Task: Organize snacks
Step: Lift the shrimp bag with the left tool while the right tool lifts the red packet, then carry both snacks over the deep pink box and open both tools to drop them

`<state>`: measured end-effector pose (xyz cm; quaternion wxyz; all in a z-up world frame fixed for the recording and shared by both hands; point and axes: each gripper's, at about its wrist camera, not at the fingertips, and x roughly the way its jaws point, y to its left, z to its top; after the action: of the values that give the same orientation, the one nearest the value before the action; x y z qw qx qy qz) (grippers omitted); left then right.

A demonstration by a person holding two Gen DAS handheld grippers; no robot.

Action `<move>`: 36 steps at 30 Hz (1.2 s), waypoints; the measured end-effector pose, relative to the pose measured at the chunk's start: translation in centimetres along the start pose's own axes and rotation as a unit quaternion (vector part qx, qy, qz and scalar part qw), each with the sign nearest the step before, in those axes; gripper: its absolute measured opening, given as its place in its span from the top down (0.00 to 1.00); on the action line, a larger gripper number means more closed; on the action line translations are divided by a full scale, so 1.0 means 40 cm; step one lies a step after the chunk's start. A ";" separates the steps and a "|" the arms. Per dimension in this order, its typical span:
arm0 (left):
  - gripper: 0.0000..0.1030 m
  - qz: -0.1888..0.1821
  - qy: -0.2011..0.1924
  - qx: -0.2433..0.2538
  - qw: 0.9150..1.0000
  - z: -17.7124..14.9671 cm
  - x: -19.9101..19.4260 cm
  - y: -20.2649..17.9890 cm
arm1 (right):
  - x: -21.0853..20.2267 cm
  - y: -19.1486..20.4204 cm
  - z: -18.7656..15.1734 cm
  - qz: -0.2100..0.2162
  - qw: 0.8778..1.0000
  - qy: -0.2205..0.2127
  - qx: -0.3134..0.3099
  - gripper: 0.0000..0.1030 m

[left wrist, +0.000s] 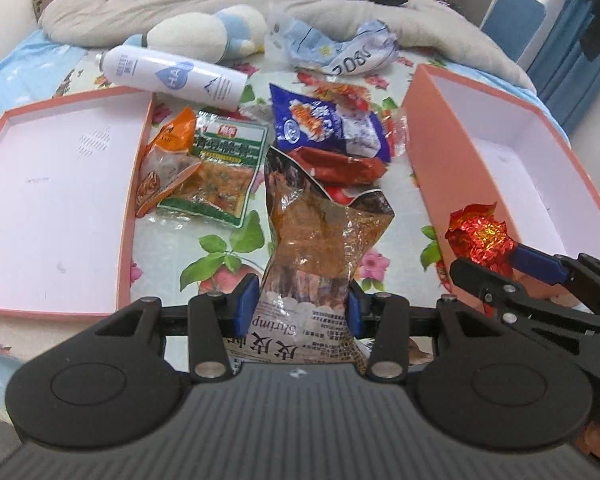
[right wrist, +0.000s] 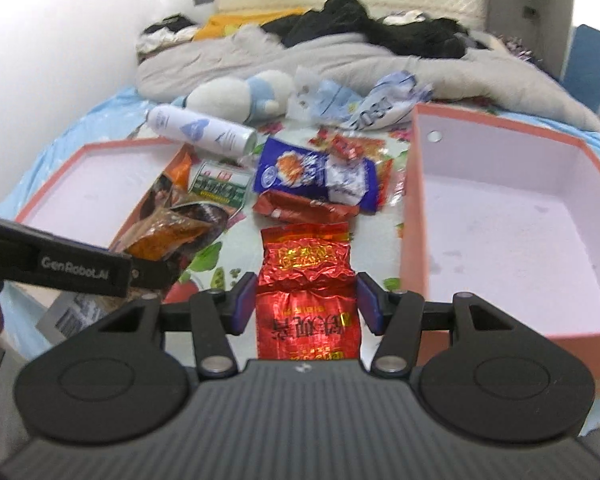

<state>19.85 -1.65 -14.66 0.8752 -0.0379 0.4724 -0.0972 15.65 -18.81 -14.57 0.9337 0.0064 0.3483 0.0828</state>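
My left gripper [left wrist: 302, 304] is shut on a brown see-through shrimp snack bag [left wrist: 324, 240], and its blue pads press the bag's lower part. The bag hangs above the flowered bedsheet, between the two pink boxes. A crinkled red foil packet [right wrist: 306, 280] with gold print sits in my right gripper [right wrist: 306, 304], which is shut on it. In the left wrist view the same red foil packet [left wrist: 482, 238] shows at the near corner of the deep pink box [left wrist: 500, 160]. A shallow pink box [left wrist: 60, 200] lies to the left.
Loose snacks lie between the boxes: a blue packet [left wrist: 324, 124], a green packet [left wrist: 224, 164], an orange one [left wrist: 168, 160] and a red-brown one [left wrist: 340, 164]. Behind them are a white spray can [left wrist: 176, 76], a plush toy [left wrist: 204, 34], crumpled wrappers and a grey blanket.
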 end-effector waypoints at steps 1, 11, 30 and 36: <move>0.52 -0.001 -0.003 0.002 1.000 0.000 -0.006 -0.005 | -0.008 -0.007 -0.004 -0.001 1.000 -0.005 0.010 0.45; 0.52 -0.018 -0.038 0.012 0.999 0.036 -0.086 -0.073 | -0.087 -0.059 0.010 -0.009 0.998 -0.051 0.041 0.45; 0.52 -0.074 -0.141 0.006 0.987 0.212 -0.299 -0.252 | -0.284 -0.223 0.146 -0.055 0.981 -0.170 0.079 0.45; 0.52 -0.103 -0.145 0.026 0.984 0.248 -0.288 -0.364 | -0.318 -0.304 0.177 -0.077 0.975 -0.188 0.092 0.45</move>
<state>20.02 -13.77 2.56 0.9203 -0.0770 0.3315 -0.1929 12.63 -32.51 -1.79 0.9815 0.0805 0.1719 -0.0241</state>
